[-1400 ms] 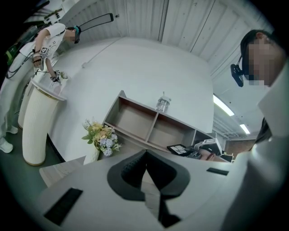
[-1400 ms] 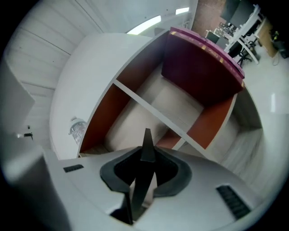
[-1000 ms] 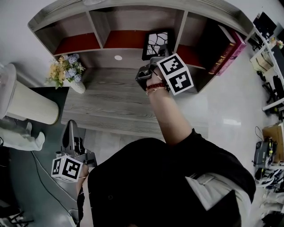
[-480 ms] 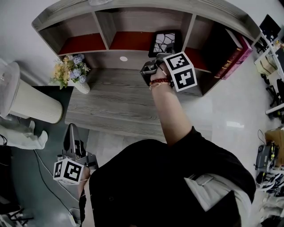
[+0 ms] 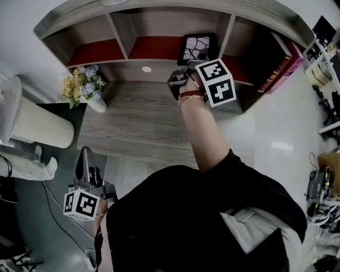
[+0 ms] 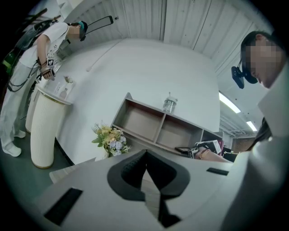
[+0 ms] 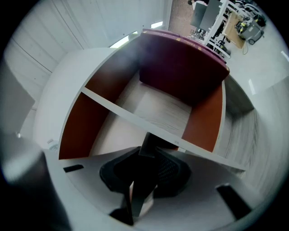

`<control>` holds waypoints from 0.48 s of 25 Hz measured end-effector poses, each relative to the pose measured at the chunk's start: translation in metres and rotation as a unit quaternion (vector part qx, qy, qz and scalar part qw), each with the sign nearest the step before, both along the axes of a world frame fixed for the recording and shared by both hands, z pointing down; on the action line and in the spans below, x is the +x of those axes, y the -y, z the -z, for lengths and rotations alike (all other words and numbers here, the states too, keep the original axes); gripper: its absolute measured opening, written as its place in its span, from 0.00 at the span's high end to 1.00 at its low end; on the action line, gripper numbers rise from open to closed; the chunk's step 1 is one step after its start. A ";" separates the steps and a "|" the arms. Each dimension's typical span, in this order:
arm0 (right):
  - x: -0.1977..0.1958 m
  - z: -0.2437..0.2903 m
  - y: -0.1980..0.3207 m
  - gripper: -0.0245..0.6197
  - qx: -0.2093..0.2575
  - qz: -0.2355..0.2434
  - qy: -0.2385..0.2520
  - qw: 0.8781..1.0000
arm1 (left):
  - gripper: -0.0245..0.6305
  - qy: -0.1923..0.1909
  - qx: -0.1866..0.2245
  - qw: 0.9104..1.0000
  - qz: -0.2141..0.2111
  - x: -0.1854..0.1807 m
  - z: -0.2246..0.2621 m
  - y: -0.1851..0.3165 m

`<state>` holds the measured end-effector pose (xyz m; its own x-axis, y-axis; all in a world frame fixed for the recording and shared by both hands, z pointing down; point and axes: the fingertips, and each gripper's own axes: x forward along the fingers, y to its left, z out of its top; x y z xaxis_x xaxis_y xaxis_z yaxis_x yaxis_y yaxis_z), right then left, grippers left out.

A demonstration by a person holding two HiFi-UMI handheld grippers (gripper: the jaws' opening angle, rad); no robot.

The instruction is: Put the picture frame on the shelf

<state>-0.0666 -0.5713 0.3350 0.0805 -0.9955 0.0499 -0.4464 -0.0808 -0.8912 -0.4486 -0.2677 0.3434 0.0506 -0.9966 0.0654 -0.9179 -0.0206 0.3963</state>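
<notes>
**Picture frame held at the shelf**

Head view: the right gripper (image 5: 190, 66) holds the picture frame (image 5: 199, 48) at the shelf's (image 5: 159, 11) middle compartment. The left gripper (image 5: 85, 154) hangs low beside the worktop (image 5: 133, 122).

Left gripper view: fingers together, nothing between.

Right gripper view: fingers clamp the picture frame's dark edge (only a sliver shows).

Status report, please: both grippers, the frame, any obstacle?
Status: right gripper shut on picture frame. Frame in middle compartment of shelf, beside divider. Meanwhile left gripper shut, empty, low. Nothing blocking seen.

Wooden desk (image 5: 138, 119) carries flower vase (image 5: 85, 87); shelf (image 5: 170, 24) right compartment holds books (image 5: 276, 65); bottle (image 6: 169, 104) atop shelf.
</notes>
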 end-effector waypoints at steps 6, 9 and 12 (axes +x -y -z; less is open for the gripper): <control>0.002 0.001 0.002 0.87 0.001 -0.001 0.000 1.000 | 0.94 -0.004 0.000 1.000 -0.003 -0.001 -0.003 0.004; 0.001 0.000 0.003 0.87 -0.003 0.006 -0.002 1.000 | 0.94 -0.004 0.001 1.000 0.000 -0.001 -0.003 0.004; 0.003 0.001 0.004 0.87 -0.010 0.011 -0.009 1.000 | 0.94 -0.005 0.002 1.000 -0.001 0.001 -0.001 0.007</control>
<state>-0.0639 -0.5755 0.3336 0.0592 -0.9959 0.0682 -0.4638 -0.0879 -0.8816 -0.4474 -0.2743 0.3448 0.0536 -0.9967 0.0605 -0.9140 -0.0246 0.4051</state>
